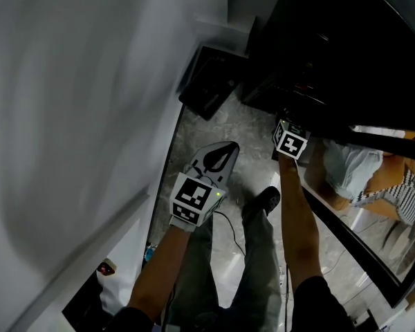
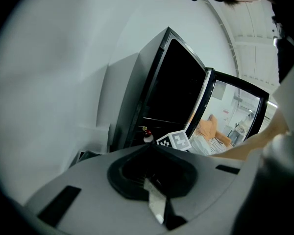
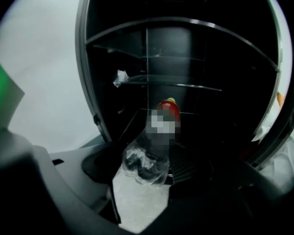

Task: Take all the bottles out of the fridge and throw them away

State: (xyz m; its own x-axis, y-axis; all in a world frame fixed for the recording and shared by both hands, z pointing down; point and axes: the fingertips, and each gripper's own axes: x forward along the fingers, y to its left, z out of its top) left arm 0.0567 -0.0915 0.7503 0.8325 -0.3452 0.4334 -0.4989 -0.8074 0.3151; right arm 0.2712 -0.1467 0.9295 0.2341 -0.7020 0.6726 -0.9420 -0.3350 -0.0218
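Note:
My right gripper [image 3: 148, 176] reaches into the open black fridge [image 3: 186, 58] and is shut on a clear plastic bottle [image 3: 149, 155] with a red cap [image 3: 169, 106]. The bottle's base points back at the camera. In the head view only this gripper's marker cube [image 1: 290, 141] shows at the fridge's [image 1: 346, 40] dark opening. My left gripper [image 1: 228, 149] hangs lower, over the floor, shut and empty. In the left gripper view its closed tips [image 2: 150, 148] point toward the fridge [image 2: 176, 82], with the bottle's red cap [image 2: 147, 135] just past them.
The fridge's glass door [image 1: 363, 244] stands open on the right. A white wall [image 1: 76, 102] runs along the left. A flat black object [image 1: 209, 88] lies on the floor by the wall. The person's shoe [image 1: 264, 200] is below the grippers. A white scrap [image 3: 120, 77] sits on a shelf.

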